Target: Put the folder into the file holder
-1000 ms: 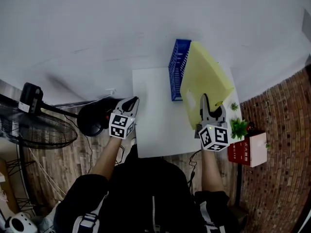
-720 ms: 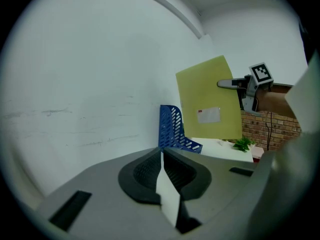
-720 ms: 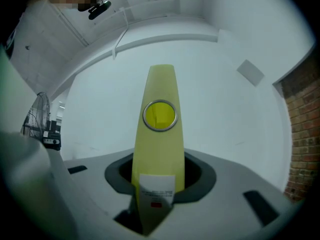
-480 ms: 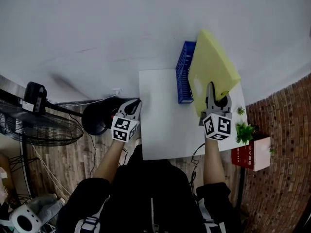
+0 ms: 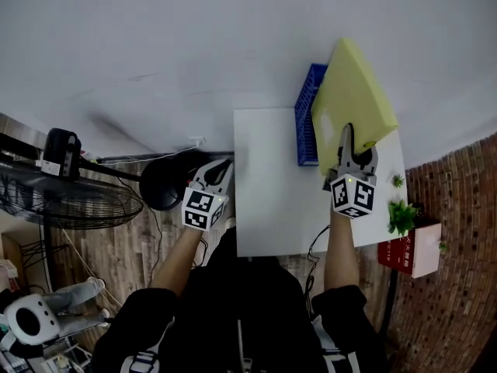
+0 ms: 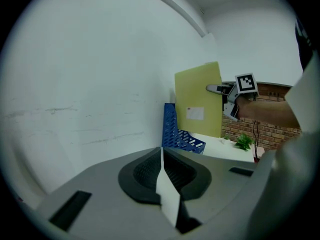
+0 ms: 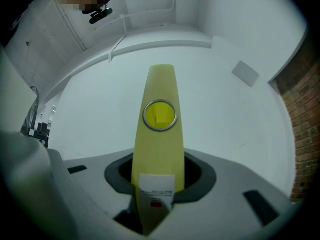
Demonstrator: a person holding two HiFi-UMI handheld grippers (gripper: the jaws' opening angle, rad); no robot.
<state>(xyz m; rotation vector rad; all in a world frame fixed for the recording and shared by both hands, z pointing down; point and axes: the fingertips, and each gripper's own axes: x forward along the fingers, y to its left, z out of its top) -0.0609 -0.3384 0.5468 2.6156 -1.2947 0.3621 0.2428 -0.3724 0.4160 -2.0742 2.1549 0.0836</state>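
Yellow folder (image 5: 353,92) is up on edge in your right gripper (image 5: 353,150), whose jaws are clamped on its spine end, the label and ring hole facing that gripper's camera. It hangs over the desk's (image 5: 272,193) far right corner, just beside the blue file holder (image 5: 308,119), which stands along the far edge of the desk. From the left gripper view the folder (image 6: 198,99) rises well above the holder (image 6: 172,131) and sits on its right, not yet between its walls; whether its lower edge touches the desk I cannot tell. Your left gripper (image 5: 213,169) has its jaws together on nothing and hangs off the desk's left edge, over the floor near a dark round base. Judging by this, you are in the carry-and-align step: the folder is lifted, insertion is not begun. Next, you would need to bring it leftward over the holder's open slot, line its flat faces up with the holder's walls, and lower it straight in before letting go. A small potted plant (image 5: 402,214) and a red box (image 5: 411,247) sit past the desk's right edge, clear of that path.
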